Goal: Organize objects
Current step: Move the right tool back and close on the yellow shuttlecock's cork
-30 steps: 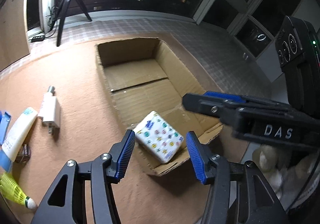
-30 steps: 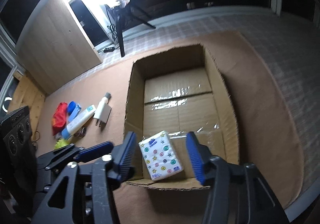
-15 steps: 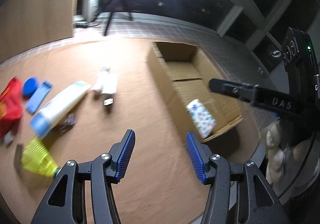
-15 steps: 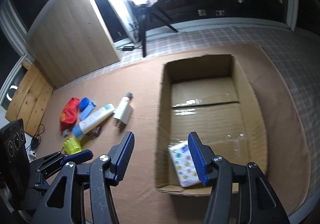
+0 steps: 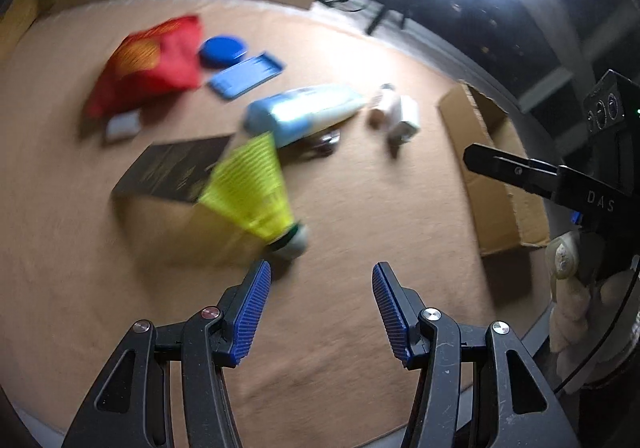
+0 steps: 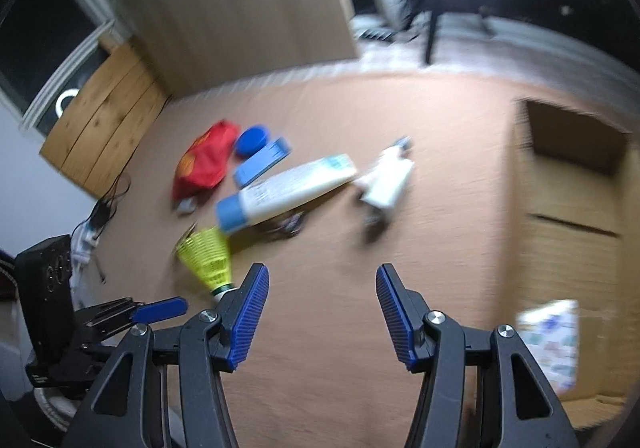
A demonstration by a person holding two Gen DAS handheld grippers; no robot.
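A: Left wrist view: how do the jaws stand?
B: The left gripper is spread, holding nothing; the yellow shuttlecock lies just beyond its left pad.
A: Right wrist view?
B: The right gripper is spread too, empty. The shuttlecock sits beside its left pad; the cardboard box is well right of it.

Motion blur smears both views. The tissue pack at four o'clock is too blurred to read its print, and the cardboard box runs off the right edge. The white charger is streaked; a small metal thing under the tube stays unidentifiable.
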